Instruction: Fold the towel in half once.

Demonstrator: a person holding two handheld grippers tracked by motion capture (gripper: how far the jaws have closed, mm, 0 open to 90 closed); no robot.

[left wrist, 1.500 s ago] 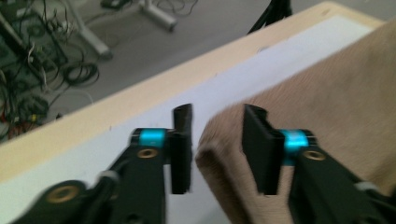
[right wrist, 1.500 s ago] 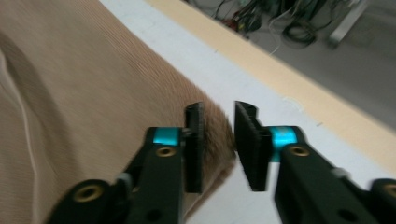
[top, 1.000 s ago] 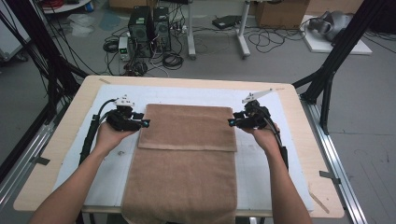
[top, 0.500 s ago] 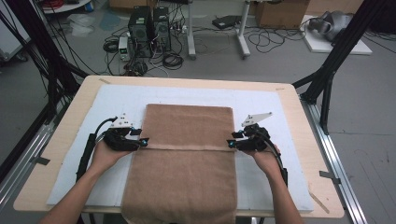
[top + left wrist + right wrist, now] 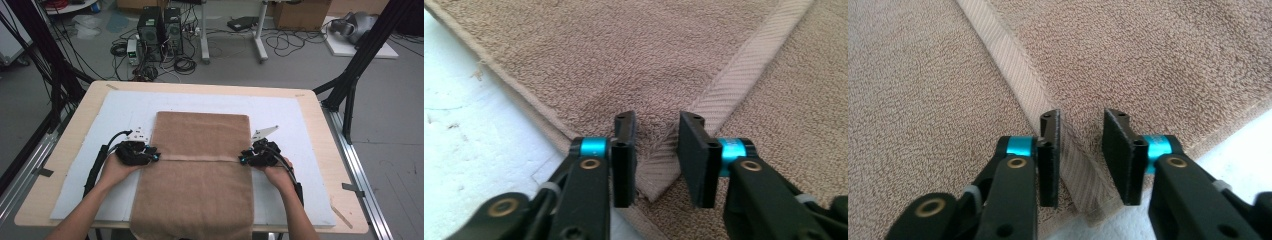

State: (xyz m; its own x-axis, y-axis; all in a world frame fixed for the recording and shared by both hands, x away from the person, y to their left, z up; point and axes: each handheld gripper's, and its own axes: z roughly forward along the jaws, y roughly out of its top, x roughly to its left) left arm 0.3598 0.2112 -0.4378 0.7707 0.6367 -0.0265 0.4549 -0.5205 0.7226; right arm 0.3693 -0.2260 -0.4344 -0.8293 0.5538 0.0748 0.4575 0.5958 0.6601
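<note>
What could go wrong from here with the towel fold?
1. Both the left tool and the right tool have just been closing over the folded corners of the brown towel; a pinch might catch one layer only, or both.
2. The towel's near end hangs over the table edge; its weight could drag the fold askew.
3. Uneven pulls would skew the hem band.
</note>
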